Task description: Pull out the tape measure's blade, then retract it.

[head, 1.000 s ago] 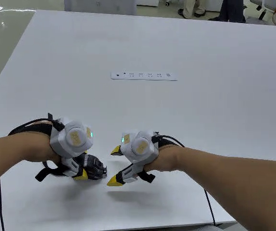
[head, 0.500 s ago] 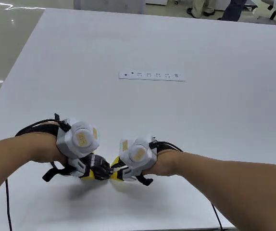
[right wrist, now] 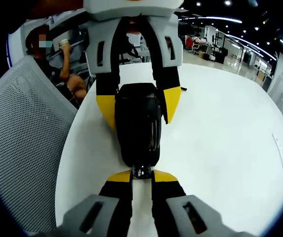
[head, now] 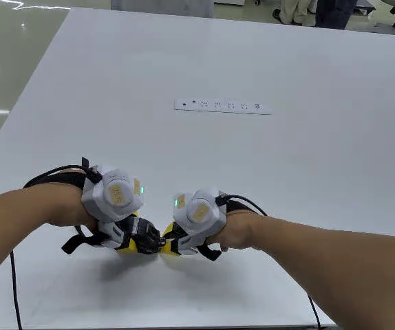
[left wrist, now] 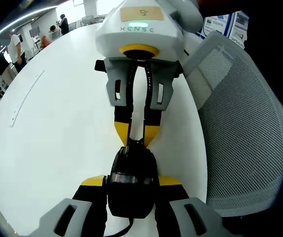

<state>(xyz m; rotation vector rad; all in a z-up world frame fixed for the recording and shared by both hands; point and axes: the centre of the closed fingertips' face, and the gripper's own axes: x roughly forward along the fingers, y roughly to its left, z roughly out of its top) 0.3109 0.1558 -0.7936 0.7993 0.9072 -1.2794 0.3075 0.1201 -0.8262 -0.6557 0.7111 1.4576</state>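
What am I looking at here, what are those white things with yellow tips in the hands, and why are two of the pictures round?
There is no robot here. A person holds a hand-operated clamp, called a gripper, in each hand; each one is white with two black, yellow-tipped jaws. The wide picture comes from a camera on the person's head, looking down at a large white table with a long white power strip lying on it. Each round picture comes from a fisheye camera on one gripper, looking along its jaws. The left gripper is shut on a black, rounded plastic tape measure. The right gripper faces it, jaws closed on the small metal tab at the blade's end, which is hardly pulled out yet.
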